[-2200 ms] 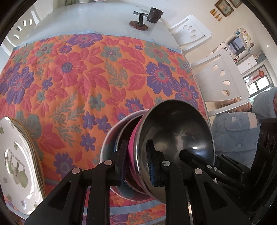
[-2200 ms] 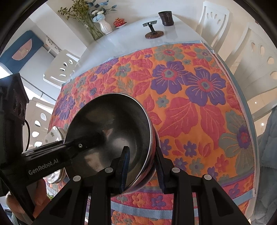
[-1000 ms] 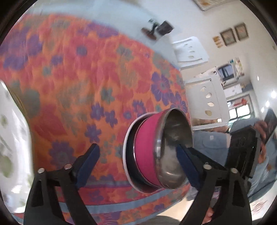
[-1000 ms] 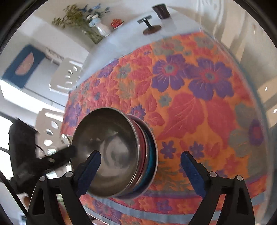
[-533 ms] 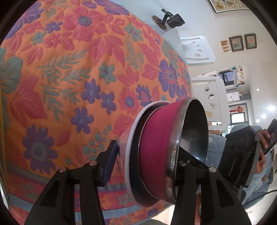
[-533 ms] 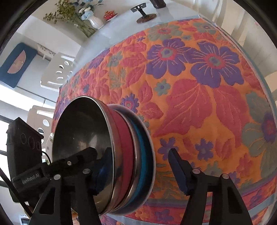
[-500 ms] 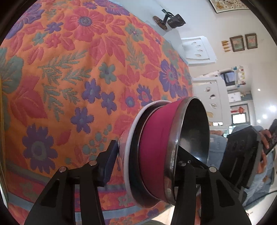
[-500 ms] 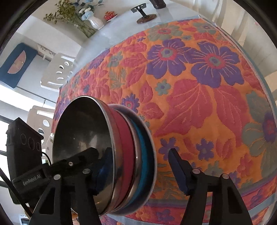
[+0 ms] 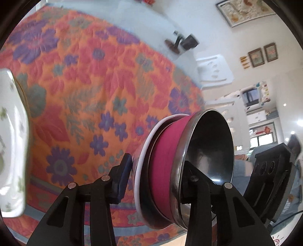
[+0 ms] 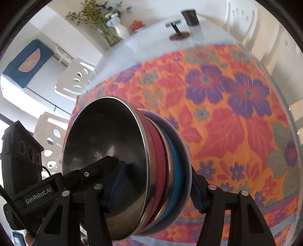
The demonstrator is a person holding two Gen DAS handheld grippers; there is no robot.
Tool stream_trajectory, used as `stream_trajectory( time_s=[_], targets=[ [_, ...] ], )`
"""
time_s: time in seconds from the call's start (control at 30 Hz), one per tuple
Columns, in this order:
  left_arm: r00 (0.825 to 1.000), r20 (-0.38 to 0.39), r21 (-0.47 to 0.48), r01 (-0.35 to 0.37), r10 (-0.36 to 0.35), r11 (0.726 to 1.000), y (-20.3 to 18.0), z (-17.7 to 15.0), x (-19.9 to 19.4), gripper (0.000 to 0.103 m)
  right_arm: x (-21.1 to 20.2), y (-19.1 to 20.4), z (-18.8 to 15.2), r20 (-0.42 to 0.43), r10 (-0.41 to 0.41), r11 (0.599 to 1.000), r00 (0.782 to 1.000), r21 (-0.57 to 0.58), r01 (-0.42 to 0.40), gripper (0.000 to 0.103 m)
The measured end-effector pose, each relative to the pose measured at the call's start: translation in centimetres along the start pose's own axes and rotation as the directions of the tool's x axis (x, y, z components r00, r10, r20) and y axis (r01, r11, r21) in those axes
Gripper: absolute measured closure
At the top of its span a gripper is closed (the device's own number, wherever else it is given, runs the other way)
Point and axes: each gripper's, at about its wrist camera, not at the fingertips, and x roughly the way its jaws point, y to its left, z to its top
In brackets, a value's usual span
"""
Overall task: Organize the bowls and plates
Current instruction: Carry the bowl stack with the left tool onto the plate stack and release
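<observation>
A nested stack of bowls (image 9: 166,170), steel on the inside with a pink band and a white rim below, sits between the fingers of my left gripper (image 9: 157,176), which closes on it from both sides. In the right wrist view the same stack (image 10: 132,166) shows pink and blue bands, and my right gripper (image 10: 149,183) clamps it from the opposite side. The stack is lifted and tilted above the floral cloth (image 9: 79,90). A pile of white plates (image 9: 11,143) with green print lies at the left edge.
The floral cloth (image 10: 227,117) covers a white table. At the far end stand a dark cup (image 10: 190,17), a small stand (image 10: 178,32) and a flower vase (image 10: 121,30). White chairs (image 9: 214,72) ring the table.
Both grippers let go of the bowl rim, opened wide, then closed around the whole stack. The stack has since risen off the cloth and both views have swung.
</observation>
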Motion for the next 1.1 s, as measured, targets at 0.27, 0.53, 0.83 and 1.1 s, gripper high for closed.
stream_trajectory(
  time_s=[0.27, 0.53, 0.83, 1.1],
  targets=[
    [0.987, 0.162, -0.002, -0.015, 0.015, 1.000, 1.7, 3.4, -12.0, 0.067, -3.2, 11.6, 1.6, 0.079, 0.066, 0.994, 0.995, -0.092, -0.059, 0.043],
    [0.973, 0.188, -0.069, -0.120, 0.131, 0.990, 11.0, 4.0, -18.4, 0.067, 2.8, 21.7, -1.7, -0.035, 0.137, 0.979, 0.990, -0.149, -0.140, 0.043],
    [0.987, 0.060, -0.109, -0.145, 0.152, 0.983, 18.7, 3.8, -15.4, 0.066, 9.9, 23.7, -5.7, -0.129, 0.002, 0.989, 0.992, -0.147, -0.021, 0.042],
    [0.992, 0.020, -0.080, -0.126, 0.128, 0.989, 20.1, 4.9, -14.4, 0.066, 11.7, 23.2, -5.8, -0.156, -0.012, 0.996, 0.988, -0.085, -0.001, 0.042]
  ],
)
